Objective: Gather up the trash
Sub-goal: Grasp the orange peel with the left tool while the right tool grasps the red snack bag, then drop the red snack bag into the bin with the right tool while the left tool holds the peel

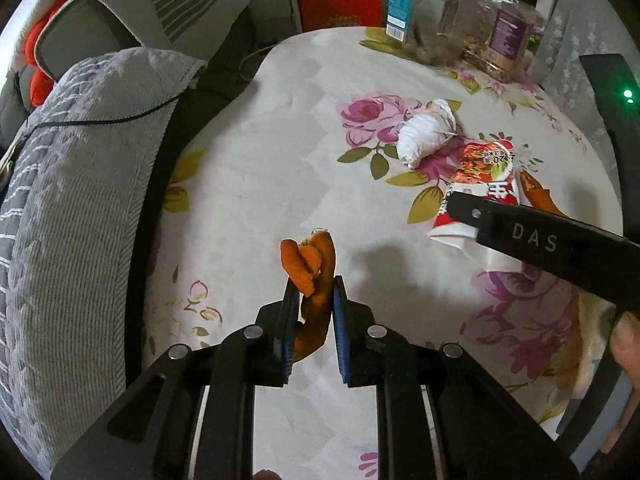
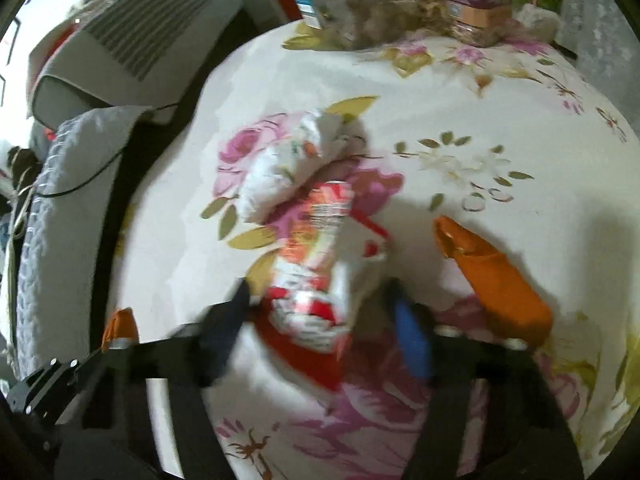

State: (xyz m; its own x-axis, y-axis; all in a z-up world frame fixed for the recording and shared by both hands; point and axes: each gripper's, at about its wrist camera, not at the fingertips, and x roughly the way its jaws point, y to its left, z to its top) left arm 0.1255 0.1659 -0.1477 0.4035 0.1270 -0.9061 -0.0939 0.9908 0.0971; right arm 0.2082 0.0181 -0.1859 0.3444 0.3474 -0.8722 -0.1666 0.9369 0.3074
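Floral tablecloth [image 1: 280, 152], cream with pink roses and olive leaves, covers a round table; grey cushioned seating [image 1: 80, 200] sits at its left edge.

Item 1: orange peel [image 1: 310, 268], curled strips, bright orange outside and darker on the inner face. Clamped between the blue pads of the left gripper [image 1: 316, 296], jaws narrow on it, the peel held above the cloth at near centre of the left wrist view.

Item 2: snack wrapper [image 2: 316, 264], crumpled red and white foil with a printed food picture. Lies right of centre on the cloth, between the fingers of the right gripper [image 2: 320, 304], which stand half apart on either side of it. The right wrist view is blurred, so whether the pads touch the wrapper cannot be told.

Item 3: white paper wad [image 1: 426, 132], crumpled, lying just beyond the wrapper's far end and touching it.

Item 4: second orange peel piece [image 2: 492, 280], flat and broad, on the cloth just right of the wrapper.

Surroundings: blue carton [image 1: 400, 4], clear jar with purple label [image 1: 504, 36] and a second clear jar [image 1: 436, 20] stand at the far edge; a red box [image 1: 340, 4] lies behind them. A thumb [image 1: 628, 344] shows at the right edge.

Writing: "DAS" on the right gripper's finger; "20" and large red characters on the wrapper; jar and carton labels are too small to read.
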